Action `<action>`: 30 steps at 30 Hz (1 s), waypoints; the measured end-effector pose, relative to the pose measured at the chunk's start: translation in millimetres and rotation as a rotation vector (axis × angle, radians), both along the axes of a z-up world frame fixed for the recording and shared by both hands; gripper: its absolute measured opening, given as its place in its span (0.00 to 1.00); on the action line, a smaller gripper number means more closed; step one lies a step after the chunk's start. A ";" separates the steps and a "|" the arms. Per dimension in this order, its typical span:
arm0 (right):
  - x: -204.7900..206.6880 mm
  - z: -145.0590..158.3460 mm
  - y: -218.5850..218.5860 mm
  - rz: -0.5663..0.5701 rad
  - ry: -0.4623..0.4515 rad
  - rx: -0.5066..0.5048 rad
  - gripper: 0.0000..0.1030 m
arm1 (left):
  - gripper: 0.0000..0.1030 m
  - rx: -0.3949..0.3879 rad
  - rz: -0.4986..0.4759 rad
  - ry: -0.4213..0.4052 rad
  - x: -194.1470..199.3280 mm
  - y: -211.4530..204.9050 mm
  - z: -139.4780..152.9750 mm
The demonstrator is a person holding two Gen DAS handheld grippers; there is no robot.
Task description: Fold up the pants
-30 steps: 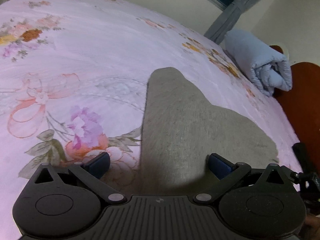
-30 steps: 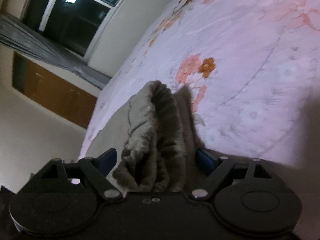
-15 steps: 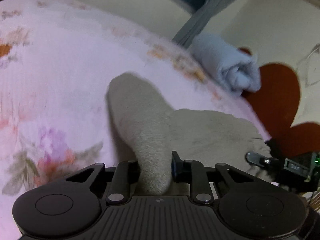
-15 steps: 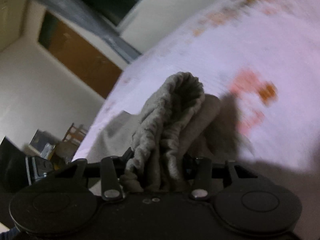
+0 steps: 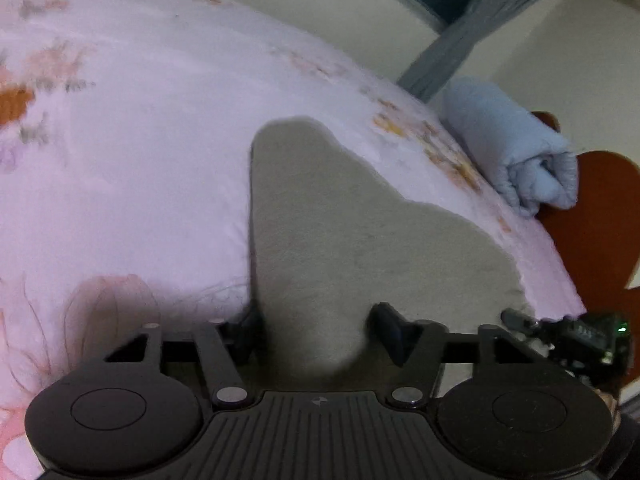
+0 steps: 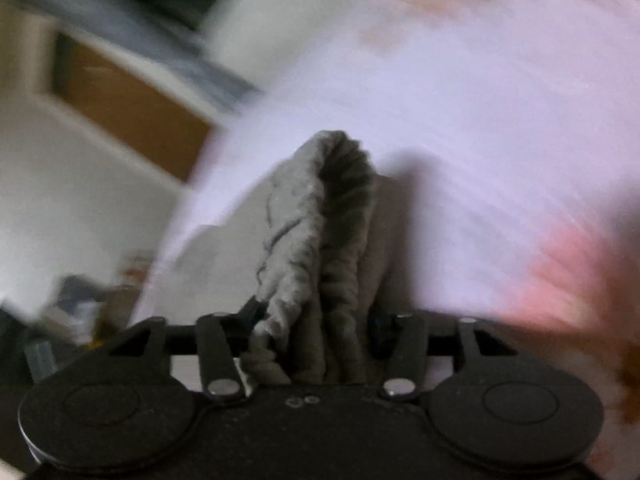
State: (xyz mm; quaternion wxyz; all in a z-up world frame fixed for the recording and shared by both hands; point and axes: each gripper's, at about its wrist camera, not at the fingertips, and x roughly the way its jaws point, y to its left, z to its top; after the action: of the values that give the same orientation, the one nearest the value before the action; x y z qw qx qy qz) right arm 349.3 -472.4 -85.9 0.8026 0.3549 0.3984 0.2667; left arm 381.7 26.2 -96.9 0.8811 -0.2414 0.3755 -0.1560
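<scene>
Jaws of the left hand-held gripper [image 5: 316, 330] are reopening, releasing the grey pants [image 5: 360, 232] now lying flat on the bed [image 5: 140, 140], while the right hand-held gripper [image 6: 316, 320], easing slightly, is clenching the bunched waistband [image 6: 320, 240], so one fold seems laid.

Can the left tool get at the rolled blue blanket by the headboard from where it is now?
Probably not right away: the left tool has the grey pants between its opening jaws, and the blue blanket lies beyond them at the bed's far edge. Nothing else blocks it.
</scene>
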 end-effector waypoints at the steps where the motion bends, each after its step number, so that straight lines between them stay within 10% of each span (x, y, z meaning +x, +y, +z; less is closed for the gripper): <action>1: -7.1 -2.1 -7.1 -0.010 -0.011 0.031 0.41 | 0.68 -0.012 0.010 -0.024 -8.5 8.5 -0.3; 3: -25.9 8.2 -14.8 -0.024 -0.058 -0.015 0.52 | 0.87 0.039 0.086 -0.052 -23.2 26.5 7.1; 8: -64.1 54.9 -47.3 -0.284 -0.231 -0.122 0.77 | 0.92 0.104 0.224 -0.150 -26.2 43.2 42.2; 14: -3.6 97.7 13.4 -0.087 -0.260 -0.045 0.75 | 0.92 0.019 0.128 -0.189 26.0 4.1 67.8; 16: 13.5 98.8 34.4 -0.065 -0.253 -0.112 0.69 | 0.92 -0.003 0.109 -0.209 36.4 -10.3 72.6; 19: 30.6 93.1 62.1 -0.088 -0.219 -0.338 0.32 | 0.92 0.072 0.099 -0.199 35.2 -33.7 74.5; 26: 20.1 89.7 98.1 -0.065 -0.298 -0.554 0.29 | 0.92 0.221 0.076 -0.218 40.4 -67.9 74.8; 29: 33.5 75.2 111.5 -0.051 -0.236 -0.783 0.22 | 0.92 0.474 0.073 -0.041 69.8 -80.9 44.1; 30: 37.2 69.3 105.7 -0.049 -0.208 -0.786 0.22 | 0.92 0.424 0.069 -0.003 72.0 -70.3 30.9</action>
State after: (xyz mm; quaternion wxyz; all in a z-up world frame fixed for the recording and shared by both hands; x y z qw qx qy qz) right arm 386.4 -366.7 -16.6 0.9193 0.0014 0.3780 0.1092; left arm 453.7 -44.1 -66.0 0.9176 -0.0629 0.3900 -0.0437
